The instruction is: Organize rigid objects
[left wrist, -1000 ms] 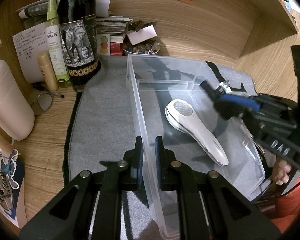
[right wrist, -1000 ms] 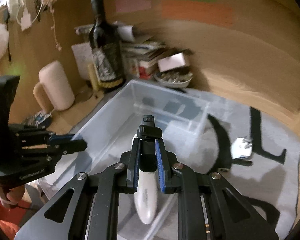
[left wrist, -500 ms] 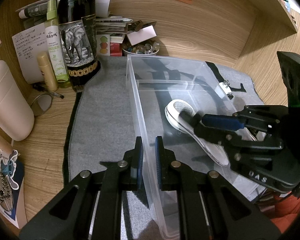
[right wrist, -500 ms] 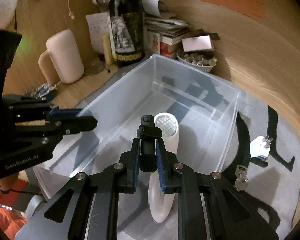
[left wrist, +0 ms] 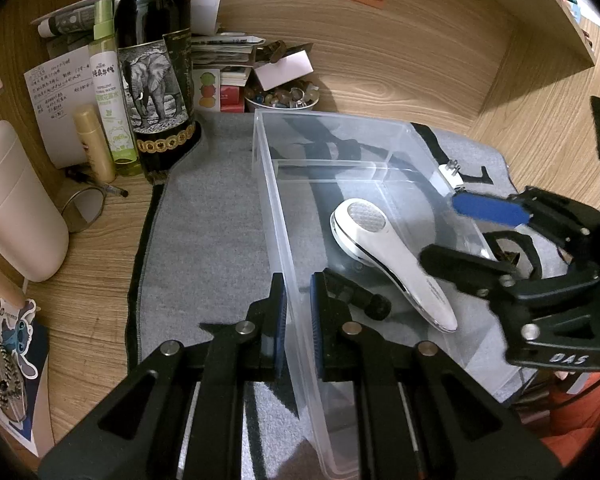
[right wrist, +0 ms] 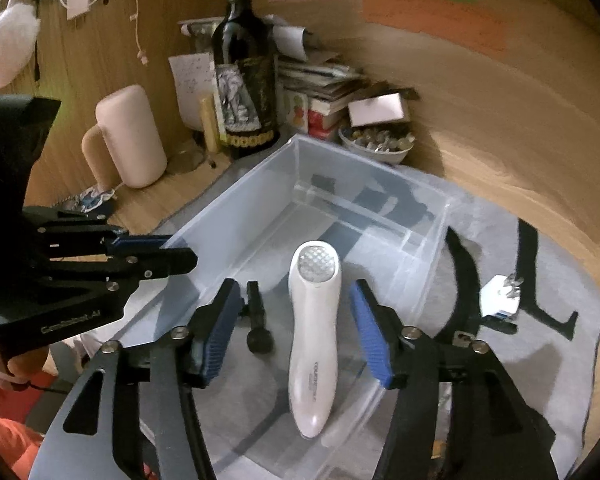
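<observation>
Since a second ago the right gripper (right wrist: 292,328) has let go of the small black clip-like part (right wrist: 257,318); it now lies on the bin floor beside the white handheld device (right wrist: 314,332).

Left wrist view: left gripper (left wrist: 298,312) is clamped on the near wall of the clear plastic bin (left wrist: 268,200), unchanged, steadying it. The black part (left wrist: 360,294) sits just inside that wall, left of the white device (left wrist: 388,256). Right gripper (left wrist: 460,232) hangs over the bin.

Right wrist view: jaws are opening, nothing pressed between the pads. Earlier they pinched the black part. Drop looks done; the keys (right wrist: 462,336) and white plug (right wrist: 500,296) on the grey mat (right wrist: 560,360) are likely still to sort.
</observation>
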